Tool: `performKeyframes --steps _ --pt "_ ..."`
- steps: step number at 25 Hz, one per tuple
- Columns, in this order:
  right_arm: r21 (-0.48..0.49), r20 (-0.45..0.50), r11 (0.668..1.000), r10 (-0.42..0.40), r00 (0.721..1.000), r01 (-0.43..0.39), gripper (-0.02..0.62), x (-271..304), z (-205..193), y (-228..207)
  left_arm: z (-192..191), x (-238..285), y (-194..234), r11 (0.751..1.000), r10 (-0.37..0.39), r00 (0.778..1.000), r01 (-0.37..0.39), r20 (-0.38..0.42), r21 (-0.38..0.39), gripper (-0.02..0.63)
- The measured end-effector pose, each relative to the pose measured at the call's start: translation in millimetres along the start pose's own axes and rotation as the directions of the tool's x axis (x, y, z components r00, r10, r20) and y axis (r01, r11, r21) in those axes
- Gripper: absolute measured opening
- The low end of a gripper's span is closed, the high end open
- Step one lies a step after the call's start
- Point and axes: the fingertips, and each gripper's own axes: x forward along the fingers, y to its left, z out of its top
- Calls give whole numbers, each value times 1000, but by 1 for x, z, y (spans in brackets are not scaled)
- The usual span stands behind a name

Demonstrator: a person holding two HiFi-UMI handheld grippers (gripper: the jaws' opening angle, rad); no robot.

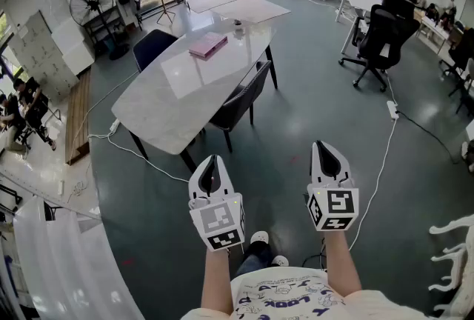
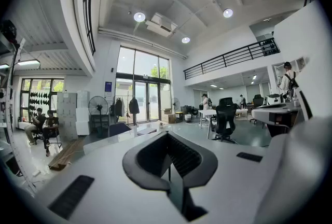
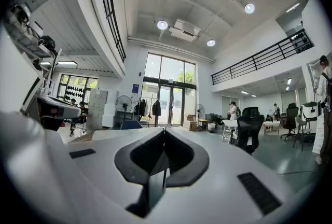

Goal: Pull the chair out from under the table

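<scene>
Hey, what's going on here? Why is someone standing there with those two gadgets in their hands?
A person stands some way back from a white table, holding a gripper in each hand. The left gripper and the right gripper are both shut and empty, pointing toward the table. The dark chair on the near side is tucked under the table and nothing touches it, so pulling it out has not begun. A pink book lies on the tabletop.

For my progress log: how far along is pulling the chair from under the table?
Nothing looks done: the dark grey chair is tucked under the white glossy table. Nothing is in hand: the left gripper and right gripper are shut, empty, away from it. Reaching, gripping and pulling remain.
</scene>
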Motion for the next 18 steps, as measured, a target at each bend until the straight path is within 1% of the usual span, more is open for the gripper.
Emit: performKeyframes --steps 5,14,18 --pt "-1 4 1000 1 1000 -1 5 1 4 -2 1 2 0 1000 6 1000 -6 -9 18 18" --pt "4 -4 1000 -5 1000 5 6 3 -4 -3 -6 6 -2 1000 5 1000 -4 -17 14 18" --pt "6 -13 1000 -2 1000 2 6 12 -7 -3 -9 17 3 1000 16 999 -15 -36 14 18"
